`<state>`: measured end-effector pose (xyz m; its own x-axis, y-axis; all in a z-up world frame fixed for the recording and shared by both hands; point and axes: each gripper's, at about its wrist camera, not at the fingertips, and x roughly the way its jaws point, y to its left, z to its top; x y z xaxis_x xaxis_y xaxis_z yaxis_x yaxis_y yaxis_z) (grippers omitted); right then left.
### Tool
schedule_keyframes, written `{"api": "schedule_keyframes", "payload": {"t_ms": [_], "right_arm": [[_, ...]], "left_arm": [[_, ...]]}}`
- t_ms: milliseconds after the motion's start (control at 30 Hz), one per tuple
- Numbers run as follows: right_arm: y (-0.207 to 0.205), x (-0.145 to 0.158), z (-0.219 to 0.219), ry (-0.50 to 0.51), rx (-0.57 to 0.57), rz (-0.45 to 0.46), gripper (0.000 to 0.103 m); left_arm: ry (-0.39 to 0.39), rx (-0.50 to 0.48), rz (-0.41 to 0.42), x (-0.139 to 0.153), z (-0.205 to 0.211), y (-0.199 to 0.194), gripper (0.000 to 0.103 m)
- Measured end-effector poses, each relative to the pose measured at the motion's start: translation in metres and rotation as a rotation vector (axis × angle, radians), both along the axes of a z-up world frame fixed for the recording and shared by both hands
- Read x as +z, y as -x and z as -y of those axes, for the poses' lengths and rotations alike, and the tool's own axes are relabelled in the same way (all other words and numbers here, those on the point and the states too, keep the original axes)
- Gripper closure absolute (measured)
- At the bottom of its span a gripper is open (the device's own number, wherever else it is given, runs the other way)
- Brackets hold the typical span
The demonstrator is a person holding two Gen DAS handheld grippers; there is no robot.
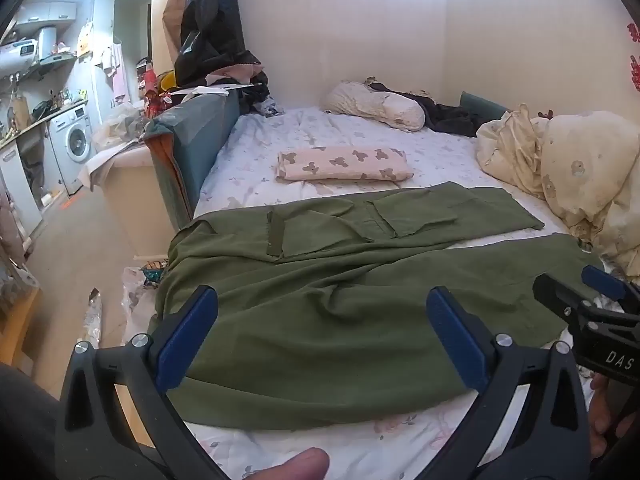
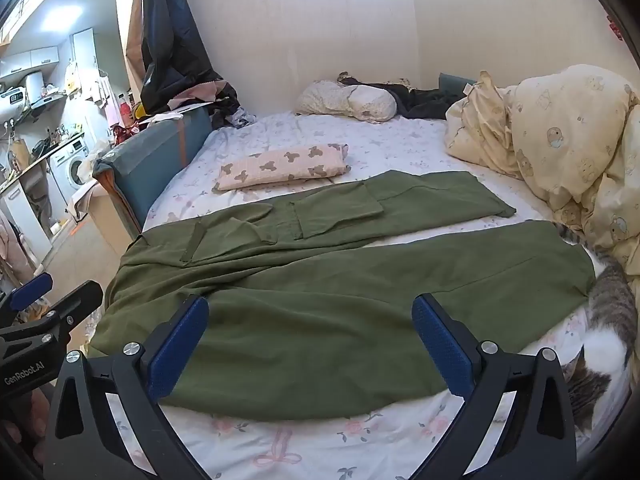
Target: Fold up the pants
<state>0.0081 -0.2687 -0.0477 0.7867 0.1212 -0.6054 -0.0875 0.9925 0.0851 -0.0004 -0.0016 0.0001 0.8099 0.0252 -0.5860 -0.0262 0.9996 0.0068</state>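
Pants [image 1: 320, 292] lie unfolded on bed [image 2: 280, 440], legs spread ahead of your jaws; left gripper [image 1: 322, 336] and right gripper [image 2: 310, 344] gape wide, empty. Every fold remains.

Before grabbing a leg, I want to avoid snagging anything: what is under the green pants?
The green pants lie spread on the floral bedsheet; a cat sits at the near leg's hem. Whatever lies beneath the fabric itself is hidden.

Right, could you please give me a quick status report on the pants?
Both grippers, left and right, jaws open, empty. Pants spread flat on bed, unfolded. Cat at right leg end.
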Motion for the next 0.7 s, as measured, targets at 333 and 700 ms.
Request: {"api": "schedule_keyframes", "payload": {"t_ms": [333,700], "right_arm": [[0.0,0.0,-0.001,0.009,0.004,0.0,0.0],[0.002,0.002,-0.004,0.01,0.004,0.004,0.0]], "left_arm": [[0.027,-0.001,-0.004,0.0,-0.001,-0.005,0.0],[0.031,-0.006,-0.001,0.003,-0.005,-0.002,0.0]]}}
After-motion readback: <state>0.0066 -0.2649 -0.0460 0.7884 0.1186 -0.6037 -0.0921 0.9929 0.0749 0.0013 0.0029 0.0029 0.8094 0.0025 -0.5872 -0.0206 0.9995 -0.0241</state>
